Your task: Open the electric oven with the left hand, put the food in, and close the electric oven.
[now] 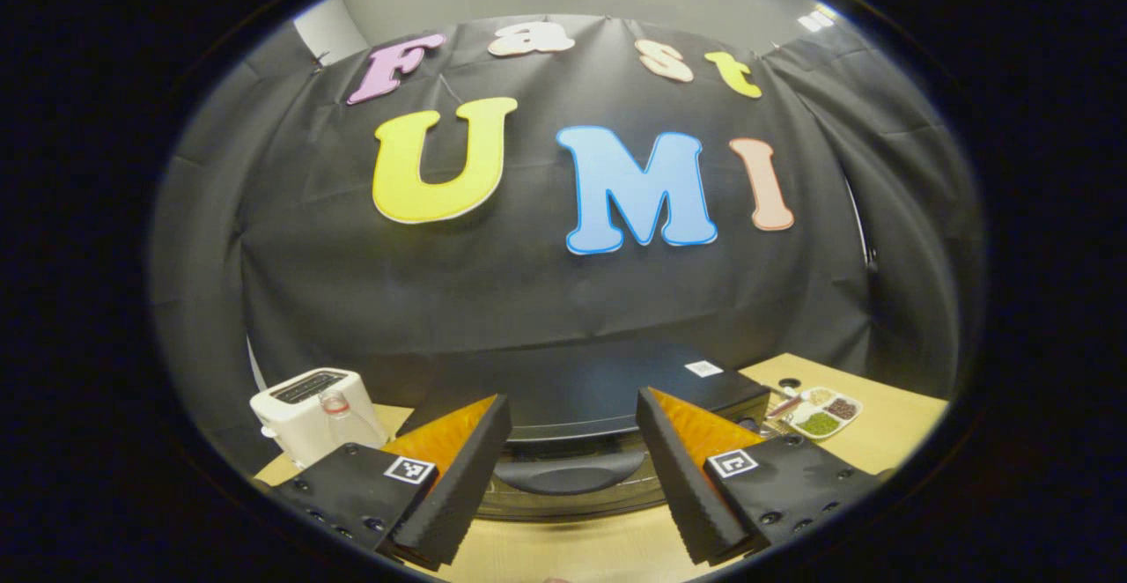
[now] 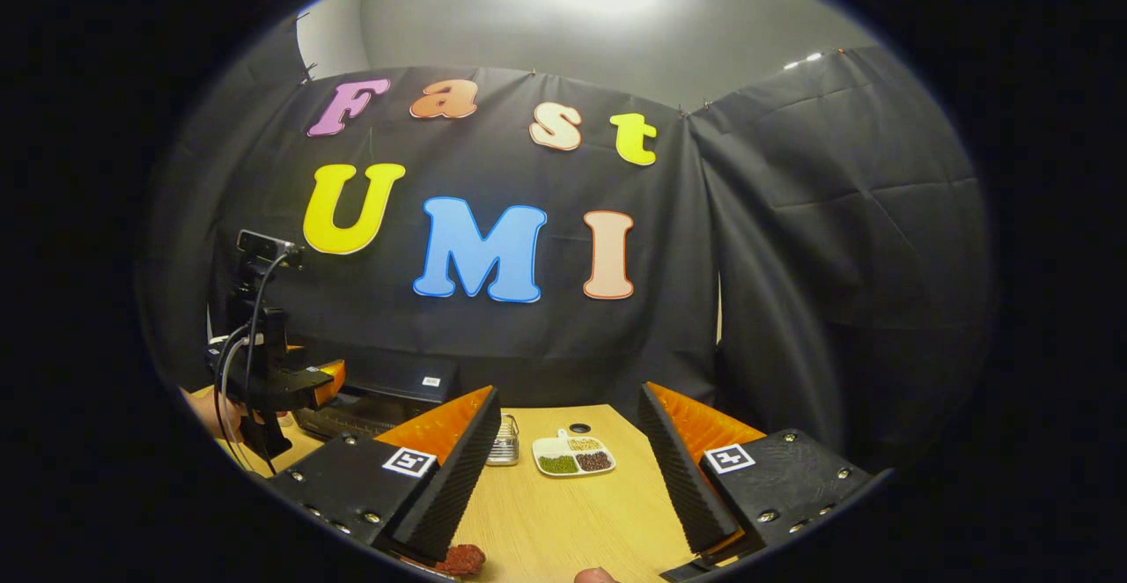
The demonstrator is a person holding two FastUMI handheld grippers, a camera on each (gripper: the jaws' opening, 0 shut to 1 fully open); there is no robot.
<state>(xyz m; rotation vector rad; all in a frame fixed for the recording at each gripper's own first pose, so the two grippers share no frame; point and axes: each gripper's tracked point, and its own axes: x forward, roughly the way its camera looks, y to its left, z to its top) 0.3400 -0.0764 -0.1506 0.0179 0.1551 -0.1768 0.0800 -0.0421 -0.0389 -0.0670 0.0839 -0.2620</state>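
Black cloth closes off the back of the booth, and a pale wooden worktop [image 2: 563, 521] runs in front of it. On that worktop sits the electric oven [image 1: 572, 398], a low black box with its door shut; in the left gripper view the door handle [image 1: 568, 475], a dark curved bar, lies just beyond the left gripper [image 1: 572, 477], whose fingers stand wide apart and hold nothing. A white toaster [image 1: 308, 411] stands to one side of the oven, a divided dish [image 1: 823, 414] of beans to the other.

In the right gripper view the right gripper [image 2: 568, 477] also has its fingers spread and empty. A reddish-brown piece of food [image 2: 460, 558] lies on the worktop close under its near finger, partly cut off at the edge. The left gripper [image 2: 304, 385] shows farther off, level with the oven's front.

The door is likely stiff and hinged, so I would take the handle at its middle, where a pull stays even; the smooth bar may slip between flat pads. The food looks small, light and possibly soft, so a gentle squeeze across its middle should do.
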